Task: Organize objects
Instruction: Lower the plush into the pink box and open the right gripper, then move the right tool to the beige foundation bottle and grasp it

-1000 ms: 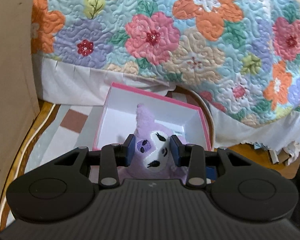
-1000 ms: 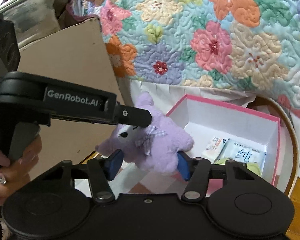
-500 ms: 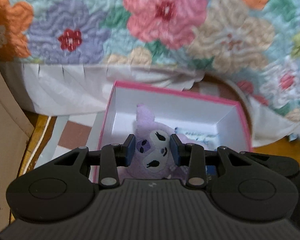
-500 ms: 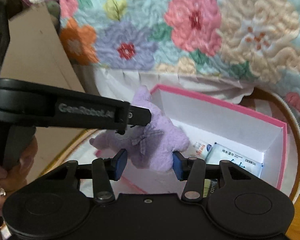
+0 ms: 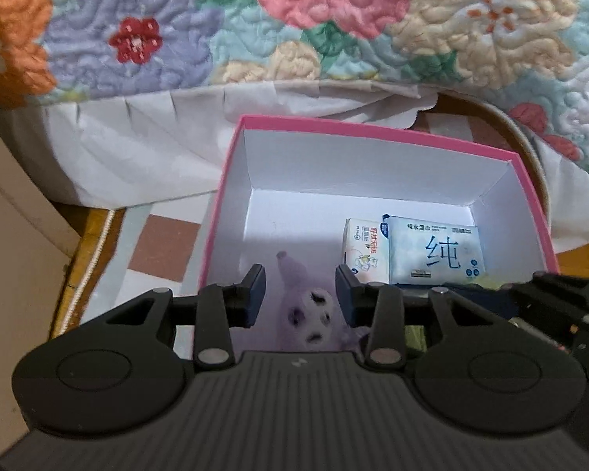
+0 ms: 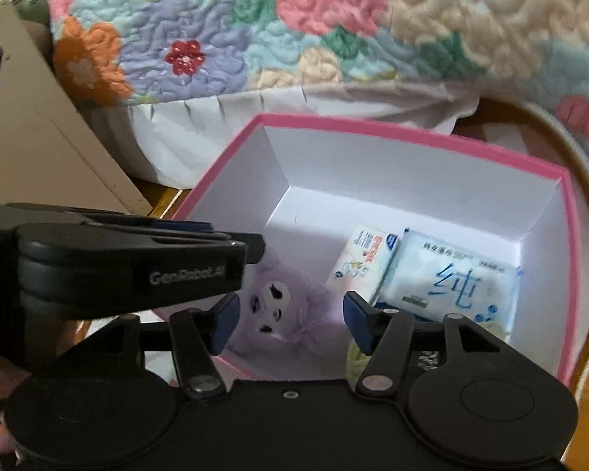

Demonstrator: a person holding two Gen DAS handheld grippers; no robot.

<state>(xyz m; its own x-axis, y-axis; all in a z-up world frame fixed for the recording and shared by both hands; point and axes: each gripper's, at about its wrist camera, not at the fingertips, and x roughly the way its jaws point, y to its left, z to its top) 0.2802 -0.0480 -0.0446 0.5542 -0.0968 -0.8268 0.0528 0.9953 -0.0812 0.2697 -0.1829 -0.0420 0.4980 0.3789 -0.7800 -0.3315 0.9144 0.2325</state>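
Observation:
A purple plush toy (image 5: 308, 310) lies inside the pink box with white walls (image 5: 373, 135), at its near left corner; it also shows in the right wrist view (image 6: 282, 314). My left gripper (image 5: 300, 288) is open just above the plush, pads clear of it. My right gripper (image 6: 290, 316) is open over the same plush and holds nothing. The left gripper's body (image 6: 137, 267) crosses the right wrist view. The box (image 6: 412, 141) also holds two tissue packs.
A blue-white wet-wipe pack (image 5: 436, 251) and a small tissue pack (image 5: 363, 245) lie in the box's right half. A floral quilt (image 5: 294, 19) hangs behind. A beige panel (image 5: 11, 204) stands left. A checked mat (image 5: 157, 251) covers the wood floor.
The left gripper carried the plush over the box, opened and let it go; the plush now lies in the box. Both grippers moved forward and down, and the right one opened wider.

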